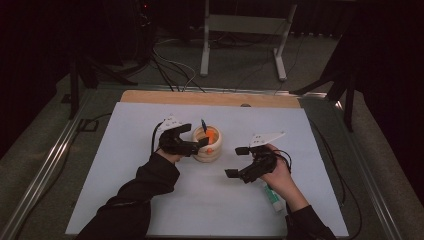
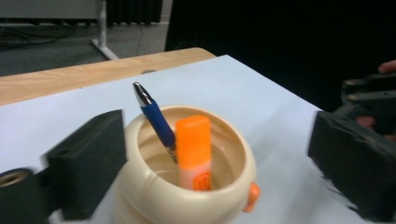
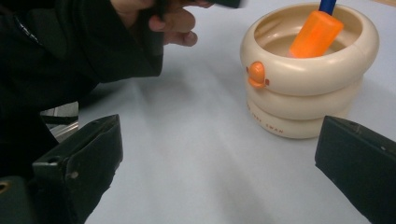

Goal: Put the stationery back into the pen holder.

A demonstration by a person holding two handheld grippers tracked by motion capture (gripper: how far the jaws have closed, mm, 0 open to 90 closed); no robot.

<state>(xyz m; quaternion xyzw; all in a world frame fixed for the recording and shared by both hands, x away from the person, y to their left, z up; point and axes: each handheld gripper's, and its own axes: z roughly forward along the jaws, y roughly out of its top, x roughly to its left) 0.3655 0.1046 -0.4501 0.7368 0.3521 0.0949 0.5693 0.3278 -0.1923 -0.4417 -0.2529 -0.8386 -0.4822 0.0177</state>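
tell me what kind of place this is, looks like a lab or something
Probably a lab or recording room, not a home. A white sheet covers a metal-framed table, cables trail over grey carpet, and dark curtains ring the space. A cream holder with a pen and highlighter sits mid-table.

Bare mat (image 1: 150, 200) all round the cup (image 1: 207, 150)

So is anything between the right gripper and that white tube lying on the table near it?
The person's own right hand: the white tube lies on the table just behind it, partly covered by the wrist. The right gripper points away, toward the cream holder, so it must turn back. No other object on the table lies between them.
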